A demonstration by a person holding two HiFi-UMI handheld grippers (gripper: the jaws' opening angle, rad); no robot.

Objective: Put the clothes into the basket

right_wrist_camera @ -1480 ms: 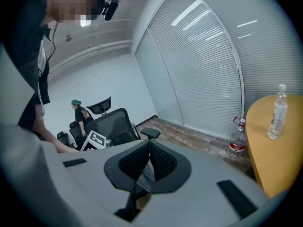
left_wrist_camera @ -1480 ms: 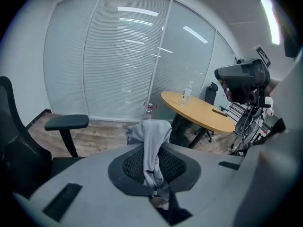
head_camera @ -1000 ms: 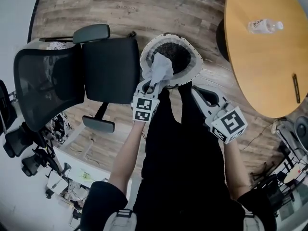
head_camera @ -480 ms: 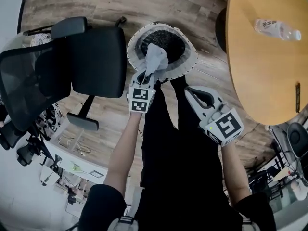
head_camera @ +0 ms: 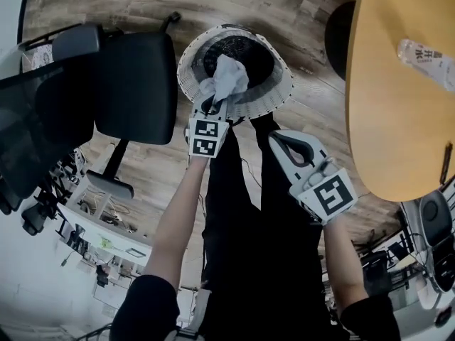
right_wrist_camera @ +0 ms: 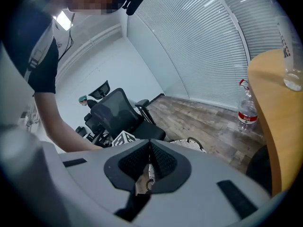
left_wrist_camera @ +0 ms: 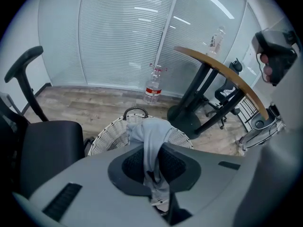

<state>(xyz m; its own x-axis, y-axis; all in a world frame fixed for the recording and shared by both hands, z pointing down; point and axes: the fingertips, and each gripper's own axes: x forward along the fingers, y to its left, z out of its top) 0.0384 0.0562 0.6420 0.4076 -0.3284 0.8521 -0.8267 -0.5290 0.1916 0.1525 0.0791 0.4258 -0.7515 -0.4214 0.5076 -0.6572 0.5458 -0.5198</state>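
Note:
A white wicker basket (head_camera: 266, 94) with a dark inside stands on the wood floor in front of my feet. A light grey garment (head_camera: 227, 77) hangs over its opening. My left gripper (head_camera: 212, 107) is shut on the garment's lower end, just at the basket's near rim. In the left gripper view the grey cloth (left_wrist_camera: 149, 136) runs up from between the pads, with the basket (left_wrist_camera: 106, 136) right behind it. My right gripper (head_camera: 274, 135) hovers to the right of the basket, shut with nothing in it. The right gripper view (right_wrist_camera: 149, 163) shows its pads together and the basket's rim (right_wrist_camera: 189, 145) beyond.
A black office chair (head_camera: 135, 77) stands close on the basket's left. A round wooden table (head_camera: 398, 105) with a water bottle (head_camera: 430, 52) on it is at the right; its dark base (left_wrist_camera: 187, 119) stands just beyond the basket. Another bottle (left_wrist_camera: 152, 86) stands on the floor.
Both grippers have sunk toward the basket. The left one has carried the grey garment down with it, so the cloth now hangs lower over the basket's opening.

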